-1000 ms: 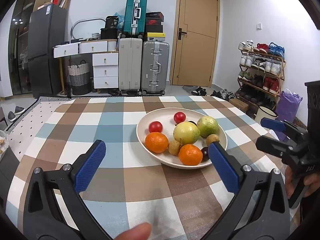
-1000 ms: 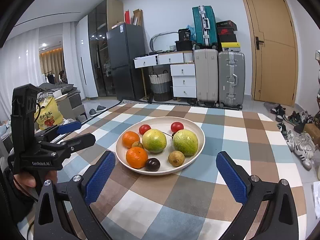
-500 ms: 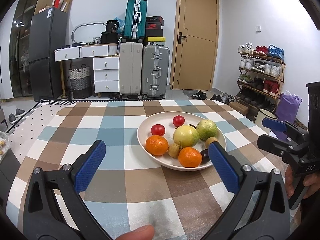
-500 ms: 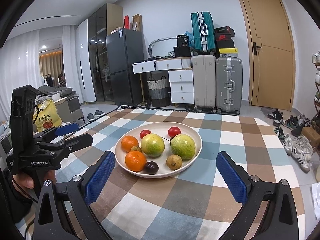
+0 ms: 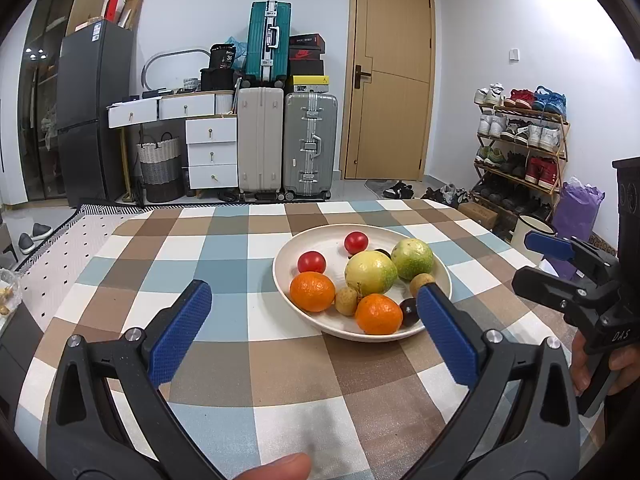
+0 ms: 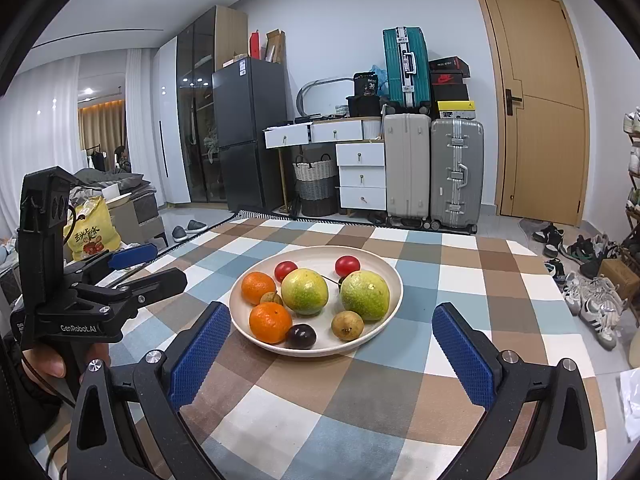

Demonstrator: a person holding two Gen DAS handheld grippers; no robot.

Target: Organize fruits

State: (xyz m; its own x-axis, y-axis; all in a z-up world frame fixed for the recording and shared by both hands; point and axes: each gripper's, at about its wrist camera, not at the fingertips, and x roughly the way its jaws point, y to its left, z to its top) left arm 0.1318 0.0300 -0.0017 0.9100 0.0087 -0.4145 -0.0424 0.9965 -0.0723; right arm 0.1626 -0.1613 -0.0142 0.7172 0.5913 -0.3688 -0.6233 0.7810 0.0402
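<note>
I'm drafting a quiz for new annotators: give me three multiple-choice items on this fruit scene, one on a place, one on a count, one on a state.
1. Where does the dark plum lie?
A. on the tablecloth
B. in the plate, near edge
C. on the shoe rack

2. How many oranges are in the plate?
A. one
B. two
C. four

3. How is the right hand-held gripper?
A. open, empty
B. shut on an orange
C. shut on the plate rim

Answers:
1 B, it sits by the near rim beside the front orange.
2 B, that one and the rear orange.
3 A, its blue pads stand wide apart with nothing between.
</note>
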